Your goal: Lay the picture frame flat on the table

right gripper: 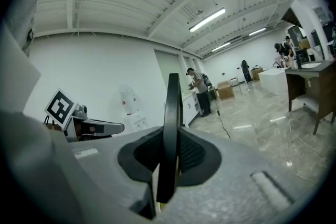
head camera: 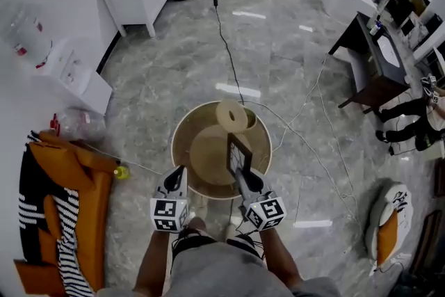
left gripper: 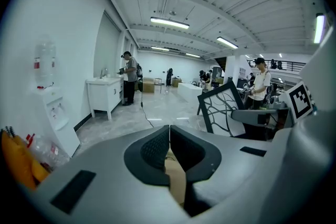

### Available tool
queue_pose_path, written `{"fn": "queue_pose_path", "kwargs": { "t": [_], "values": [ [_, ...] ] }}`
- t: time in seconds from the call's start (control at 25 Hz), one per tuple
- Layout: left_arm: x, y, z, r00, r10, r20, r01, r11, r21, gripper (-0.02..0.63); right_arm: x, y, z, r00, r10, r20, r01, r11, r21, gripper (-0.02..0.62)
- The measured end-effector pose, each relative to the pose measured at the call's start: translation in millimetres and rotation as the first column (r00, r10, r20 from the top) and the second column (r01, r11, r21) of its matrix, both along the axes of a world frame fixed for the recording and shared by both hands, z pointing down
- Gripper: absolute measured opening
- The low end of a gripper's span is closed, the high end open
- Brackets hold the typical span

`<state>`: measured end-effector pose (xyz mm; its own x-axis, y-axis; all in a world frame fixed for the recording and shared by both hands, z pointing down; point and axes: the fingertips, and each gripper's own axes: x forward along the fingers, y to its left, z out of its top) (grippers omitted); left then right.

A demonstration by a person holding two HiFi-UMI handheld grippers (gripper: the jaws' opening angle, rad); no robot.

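A black picture frame [head camera: 238, 155] stands upright on its edge over the near side of the round wooden table [head camera: 184, 142]. My right gripper [head camera: 240, 175] is shut on its lower edge. In the right gripper view the frame [right gripper: 171, 113] shows edge-on, pinched between the pads. From the left gripper view the frame's face [left gripper: 229, 110] shows a black branch pattern on white. My left gripper [head camera: 180, 174] hovers at the table's near left rim. Its jaws [left gripper: 169, 140] are shut with nothing between them.
A pale roll [head camera: 233, 115] lies at the table's far side. A black cable [head camera: 226, 45] runs across the marble floor towards the table. An orange seat with striped cloth [head camera: 62, 212] is at the left and a cushion [head camera: 389, 219] at the right. The person's legs are right below the table.
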<state>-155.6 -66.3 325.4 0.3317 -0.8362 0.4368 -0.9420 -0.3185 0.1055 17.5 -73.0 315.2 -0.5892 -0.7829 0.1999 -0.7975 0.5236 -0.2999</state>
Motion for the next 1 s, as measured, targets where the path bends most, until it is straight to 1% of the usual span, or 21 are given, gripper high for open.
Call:
{"fn": "queue_pose_path", "kwargs": {
  "t": [0.28, 0.56, 0.76, 1.0],
  "values": [
    [-18.8, -71.9, 48.9, 0.998, 0.063, -0.003, -0.063, 0.995, -0.074, 0.021, -19.0, -67.3, 49.4, 0.998, 0.064, -0.021, -0.065, 0.995, -0.082, 0.044],
    [-33.2, -123.3, 115.3, 0.995, 0.093, -0.020, -0.095, 0.987, -0.133, 0.021, -26.3, -114.7, 111.4, 0.993, 0.105, -0.058, -0.112, 0.983, -0.143, 0.044],
    [-32.2, -150.2, 158.7, 0.993, 0.119, -0.024, -0.122, 0.981, -0.149, 0.021, -22.9, -129.2, 156.0, 0.988, 0.137, -0.066, -0.147, 0.972, -0.185, 0.044],
    [-33.0, -158.2, 216.0, 0.991, 0.129, -0.036, -0.134, 0.972, -0.192, 0.021, -31.7, -133.5, 215.9, 0.990, 0.120, -0.078, -0.135, 0.963, -0.235, 0.044]
  ]
}}
